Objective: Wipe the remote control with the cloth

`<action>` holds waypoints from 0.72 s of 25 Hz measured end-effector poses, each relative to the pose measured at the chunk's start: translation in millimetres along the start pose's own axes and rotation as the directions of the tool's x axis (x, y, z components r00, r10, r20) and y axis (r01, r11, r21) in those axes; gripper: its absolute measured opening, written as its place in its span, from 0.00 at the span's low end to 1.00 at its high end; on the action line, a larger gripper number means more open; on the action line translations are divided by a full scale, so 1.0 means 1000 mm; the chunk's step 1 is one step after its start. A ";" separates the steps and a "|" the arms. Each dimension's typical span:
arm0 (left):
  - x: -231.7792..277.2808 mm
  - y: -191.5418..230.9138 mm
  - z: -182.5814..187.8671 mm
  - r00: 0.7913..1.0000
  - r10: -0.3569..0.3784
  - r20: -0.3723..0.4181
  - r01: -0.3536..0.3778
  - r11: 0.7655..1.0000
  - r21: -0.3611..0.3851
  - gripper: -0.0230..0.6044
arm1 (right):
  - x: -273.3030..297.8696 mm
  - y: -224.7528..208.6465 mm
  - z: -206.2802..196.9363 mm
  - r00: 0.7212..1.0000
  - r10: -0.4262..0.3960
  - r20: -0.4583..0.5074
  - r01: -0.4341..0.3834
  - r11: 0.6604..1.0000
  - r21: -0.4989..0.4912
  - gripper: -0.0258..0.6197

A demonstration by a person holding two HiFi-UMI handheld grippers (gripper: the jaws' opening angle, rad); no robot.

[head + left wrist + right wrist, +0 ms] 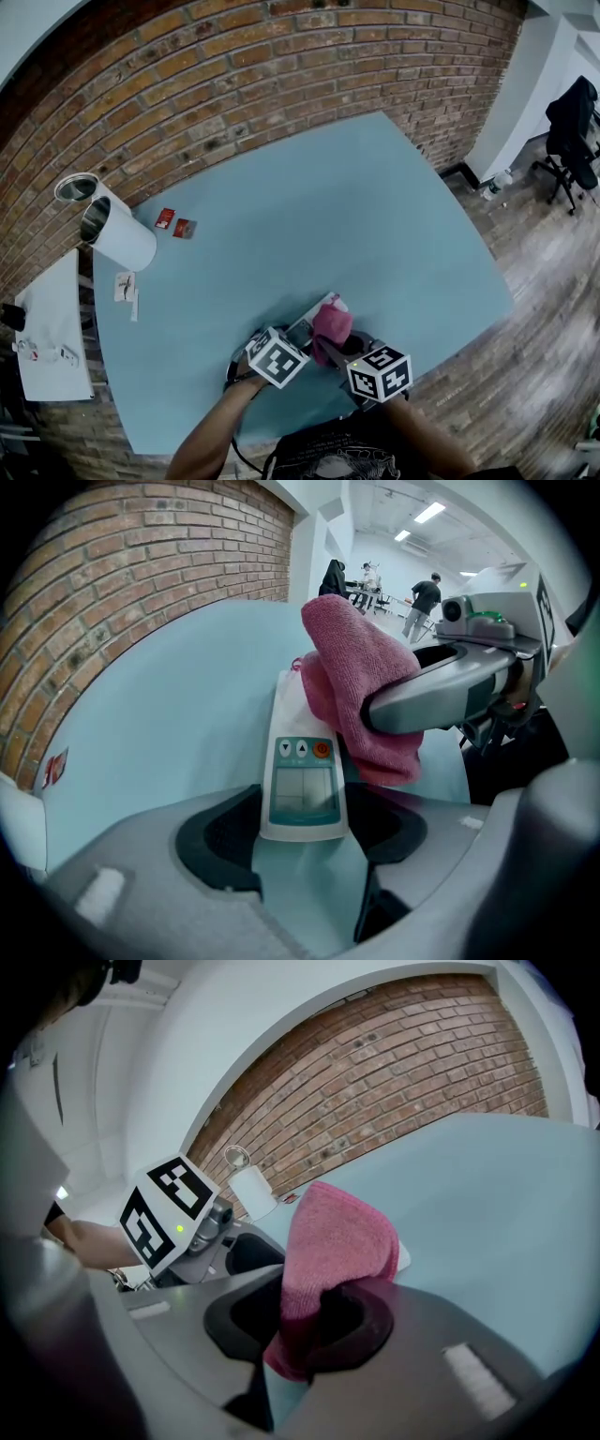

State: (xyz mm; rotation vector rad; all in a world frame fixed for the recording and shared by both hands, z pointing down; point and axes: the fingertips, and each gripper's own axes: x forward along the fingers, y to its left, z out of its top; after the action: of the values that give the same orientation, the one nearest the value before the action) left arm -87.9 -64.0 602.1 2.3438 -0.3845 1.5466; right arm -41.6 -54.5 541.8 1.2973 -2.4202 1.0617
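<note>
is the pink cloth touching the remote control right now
Touching. The left gripper view shows the pink cloth lying over the far end of the remote control, with no gap between them.

The far end of the remote control [302, 785] lies hidden under the pink cloth [356, 691], button print unreadable.

- The remote control [302, 789], white with a teal-framed screen, two arrow buttons and an orange one, is lying face up on the table [169, 686], with the left gripper [305, 834] clamping its near end.
- The cloth [333, 1241], pink and folded, is sitting pinched in the right gripper [309, 1321] and is draping over the remote control's far half.
</note>
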 end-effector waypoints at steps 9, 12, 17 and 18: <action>0.001 -0.003 -0.001 1.000 -0.002 -0.010 0.002 1.000 0.002 0.49 | 0.000 0.004 0.001 0.999 0.033 -0.035 -0.034 0.999 -0.034 0.14; 0.002 -0.003 0.000 1.000 -0.001 -0.014 0.001 1.000 -0.001 0.49 | -0.007 -0.011 0.015 0.998 0.022 -0.061 -0.029 0.995 -0.100 0.14; 0.001 -0.003 0.001 1.000 -0.004 -0.023 0.004 1.000 0.004 0.49 | -0.014 -0.051 0.050 0.994 -0.046 -0.096 0.021 0.967 -0.253 0.14; 0.001 -0.003 0.000 1.000 -0.005 -0.021 0.005 1.000 0.005 0.49 | -0.013 -0.059 0.057 0.993 -0.059 -0.099 0.029 0.959 -0.281 0.14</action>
State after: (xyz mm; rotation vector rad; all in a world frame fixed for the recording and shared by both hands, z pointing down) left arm -85.9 -61.3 602.7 2.3284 -0.3697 1.5704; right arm 20.9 -105.7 523.7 1.1640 -2.3456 0.7242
